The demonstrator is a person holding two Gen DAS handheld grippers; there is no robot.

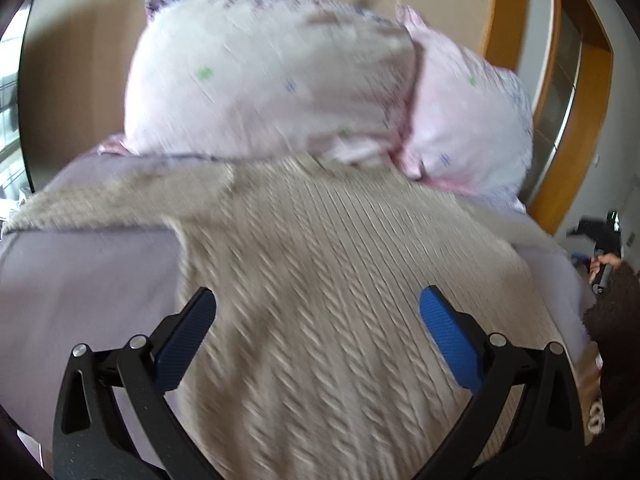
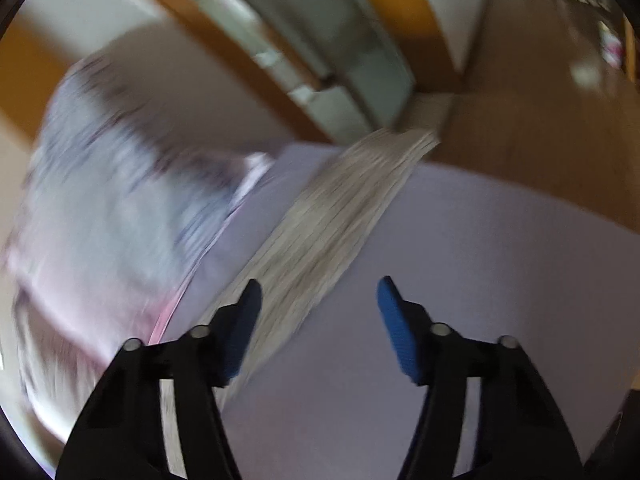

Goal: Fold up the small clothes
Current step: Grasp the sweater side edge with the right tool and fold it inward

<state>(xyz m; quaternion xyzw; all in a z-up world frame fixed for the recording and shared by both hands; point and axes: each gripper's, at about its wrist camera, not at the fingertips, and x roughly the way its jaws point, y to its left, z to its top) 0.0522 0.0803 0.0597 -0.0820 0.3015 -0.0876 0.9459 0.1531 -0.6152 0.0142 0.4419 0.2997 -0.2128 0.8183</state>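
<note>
A beige cable-knit sweater (image 1: pixel 320 280) lies spread flat on a lilac bed sheet (image 1: pixel 80 280), one sleeve stretched out to the left. My left gripper (image 1: pixel 318 300) is open and empty, hovering over the sweater's lower body, its blue pads wide apart. In the right wrist view a sleeve of the sweater (image 2: pixel 332 216) runs diagonally across the sheet (image 2: pixel 480 260). My right gripper (image 2: pixel 320 292) is open and empty just above the sleeve's near end. Both views are blurred by motion.
Two pale floral pillows (image 1: pixel 272 80) lean at the head of the bed, one also in the right wrist view (image 2: pixel 104 208). A wooden door frame (image 1: pixel 552 80) stands at the right. The other hand with its gripper shows at the right edge (image 1: pixel 604 264).
</note>
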